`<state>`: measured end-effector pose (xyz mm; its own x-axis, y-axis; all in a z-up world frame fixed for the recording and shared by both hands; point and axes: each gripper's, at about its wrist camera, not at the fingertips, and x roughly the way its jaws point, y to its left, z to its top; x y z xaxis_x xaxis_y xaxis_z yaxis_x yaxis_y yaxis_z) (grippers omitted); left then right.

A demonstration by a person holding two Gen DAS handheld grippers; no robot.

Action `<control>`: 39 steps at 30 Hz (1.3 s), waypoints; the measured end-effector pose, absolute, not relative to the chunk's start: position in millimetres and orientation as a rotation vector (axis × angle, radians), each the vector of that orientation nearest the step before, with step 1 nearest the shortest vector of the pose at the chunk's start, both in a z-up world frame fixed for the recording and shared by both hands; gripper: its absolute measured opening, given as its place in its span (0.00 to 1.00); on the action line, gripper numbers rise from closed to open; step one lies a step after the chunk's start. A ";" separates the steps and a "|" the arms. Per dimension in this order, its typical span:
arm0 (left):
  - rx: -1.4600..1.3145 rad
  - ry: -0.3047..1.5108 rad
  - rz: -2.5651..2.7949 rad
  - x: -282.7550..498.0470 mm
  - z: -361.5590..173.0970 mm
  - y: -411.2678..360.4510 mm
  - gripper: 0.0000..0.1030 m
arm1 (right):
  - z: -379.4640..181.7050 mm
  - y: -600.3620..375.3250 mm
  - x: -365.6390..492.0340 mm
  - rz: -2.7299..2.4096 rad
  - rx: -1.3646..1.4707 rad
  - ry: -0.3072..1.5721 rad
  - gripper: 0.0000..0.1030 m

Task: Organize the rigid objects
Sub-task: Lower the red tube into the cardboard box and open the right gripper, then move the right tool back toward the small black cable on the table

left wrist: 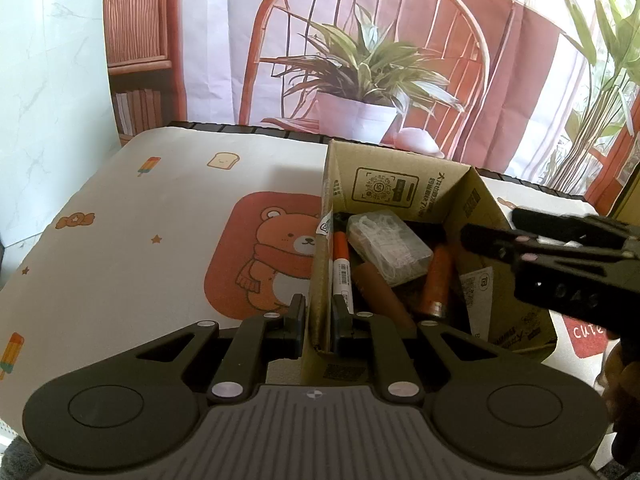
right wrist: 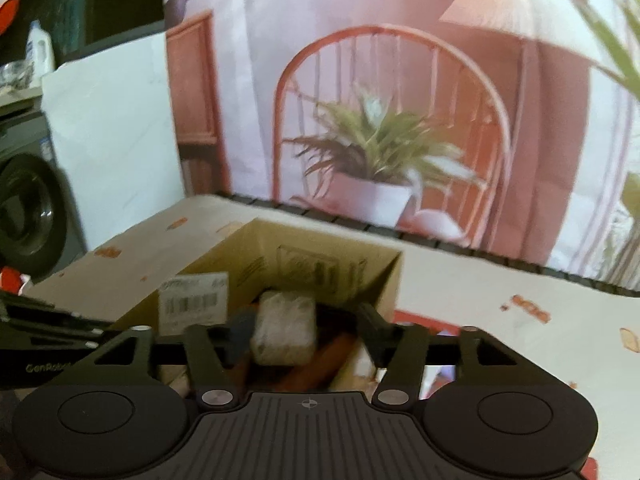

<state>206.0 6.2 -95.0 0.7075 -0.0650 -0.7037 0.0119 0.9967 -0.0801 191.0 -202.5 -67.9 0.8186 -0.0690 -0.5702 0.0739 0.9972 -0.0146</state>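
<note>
The left hand-held gripper (left wrist: pixel 318 322) is pinching the near-left wall of the box (left wrist: pixel 320 280), one finger outside and one inside. The box is sitting on the table (left wrist: pixel 120 240), which is covered with a bear-print cloth, close to the far edge. Inside the box are lying a clear case (left wrist: pixel 390 246), an orange marker (left wrist: pixel 341 266) along the left wall, a brown tube (left wrist: pixel 380 292) and an orange tube (left wrist: pixel 438 280). The right hand-held gripper (right wrist: pixel 306 334) is hovering over the box with its fingers spread wide, the clear case (right wrist: pixel 284 330) showing between them, untouched. That view is blurring, so finer detail cannot be told.
</note>
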 end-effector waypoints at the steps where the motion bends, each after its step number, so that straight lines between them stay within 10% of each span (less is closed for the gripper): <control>1: -0.073 0.784 -0.043 206.2 -95.1 6.2 0.15 | -66.7 -204.3 189.6 -0.094 0.006 0.595 0.70; 9: -0.073 0.784 -0.043 206.2 -94.9 6.1 0.15 | -64.7 -225.4 174.3 -0.219 0.027 0.542 1.00; 34: -0.072 0.785 -0.043 206.4 -94.7 6.1 0.15 | -108.7 -280.6 126.1 -0.413 0.106 0.648 0.99; 39: -0.072 0.785 -0.043 206.5 -94.7 5.9 0.15 | -120.1 -278.6 126.5 -0.286 0.128 0.702 0.77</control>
